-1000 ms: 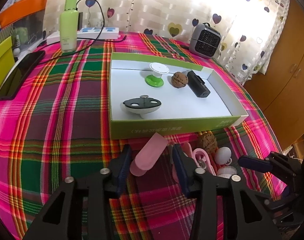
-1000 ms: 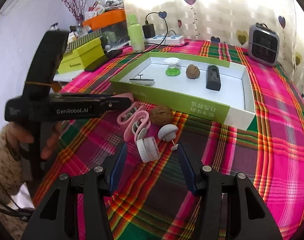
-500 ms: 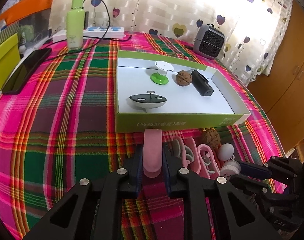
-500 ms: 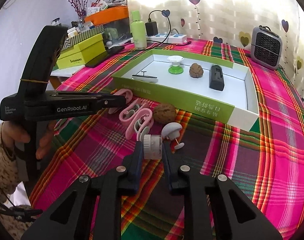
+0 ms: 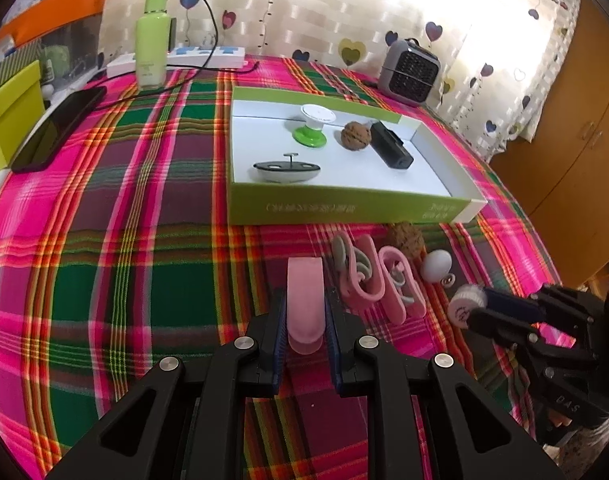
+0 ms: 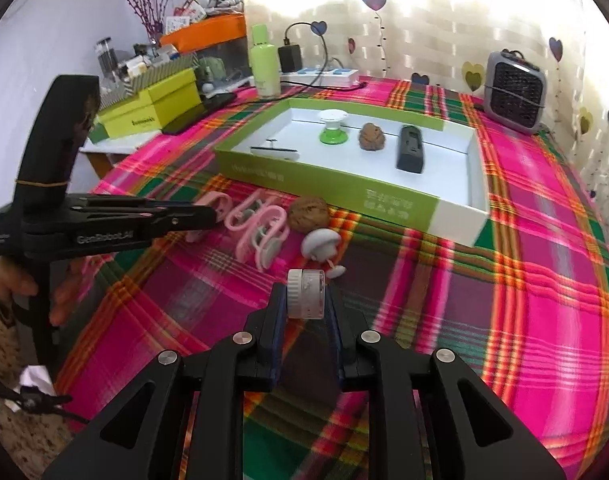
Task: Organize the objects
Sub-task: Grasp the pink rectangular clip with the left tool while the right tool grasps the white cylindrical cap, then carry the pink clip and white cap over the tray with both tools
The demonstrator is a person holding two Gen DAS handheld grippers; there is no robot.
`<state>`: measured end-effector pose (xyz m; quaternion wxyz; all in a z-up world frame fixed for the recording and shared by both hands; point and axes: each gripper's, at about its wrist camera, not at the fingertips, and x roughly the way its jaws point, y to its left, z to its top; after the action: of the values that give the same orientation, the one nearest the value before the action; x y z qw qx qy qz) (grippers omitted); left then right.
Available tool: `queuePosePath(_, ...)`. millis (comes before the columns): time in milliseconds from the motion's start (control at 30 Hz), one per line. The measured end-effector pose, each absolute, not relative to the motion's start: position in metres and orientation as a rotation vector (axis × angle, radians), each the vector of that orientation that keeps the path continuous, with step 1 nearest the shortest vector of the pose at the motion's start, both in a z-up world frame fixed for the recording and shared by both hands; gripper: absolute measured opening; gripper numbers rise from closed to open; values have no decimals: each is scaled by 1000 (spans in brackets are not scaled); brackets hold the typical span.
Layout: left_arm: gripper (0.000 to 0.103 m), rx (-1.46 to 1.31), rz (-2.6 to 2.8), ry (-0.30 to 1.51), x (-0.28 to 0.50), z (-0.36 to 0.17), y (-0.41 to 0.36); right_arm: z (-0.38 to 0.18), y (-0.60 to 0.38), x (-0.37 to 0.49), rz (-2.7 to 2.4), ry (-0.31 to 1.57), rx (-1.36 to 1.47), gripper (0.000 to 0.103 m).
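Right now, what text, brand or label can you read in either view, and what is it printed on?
"GenRobot.AI": side of the left gripper, right wrist view.
"DAS": body of the right gripper, left wrist view.
Green tray front wall: printed characters, too blurred to read.
Yellow-green box: small dark wording, unreadable.

Bare tablecloth left of tray

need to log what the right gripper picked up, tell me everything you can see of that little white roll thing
The white roll is a small squat cylinder lying on its side, with a ribbed white rim at its left end and a paler, translucent-looking, plastic-like body. The right gripper is shut on it, a blue pad pressing each end. It sits just in front of the mushroom-shaped white piece, over the plaid tablecloth; whether it still touches the cloth is unclear.
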<state>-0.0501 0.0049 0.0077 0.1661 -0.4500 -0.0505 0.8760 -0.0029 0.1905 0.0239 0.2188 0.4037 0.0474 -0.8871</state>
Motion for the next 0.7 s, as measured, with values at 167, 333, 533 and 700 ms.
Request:
queuePosePath(167, 17, -1281, 2499, -134, -51, 7, 7, 22, 194, -2, -2484, 152, 1138, 20)
queuePosePath(333, 26, -1282, 2503, -130, -53, 7, 7, 21, 195, -4, -2489, 149, 1141, 20)
queuePosePath(533, 34, -1276, 2511, -107, -58, 9, 10, 16, 195, -10, -2480, 120, 1173, 20)
queuePosePath(700, 34, -1270, 2529, -66, -60, 9, 15, 14, 190, -15, -2485, 132, 1189, 21)
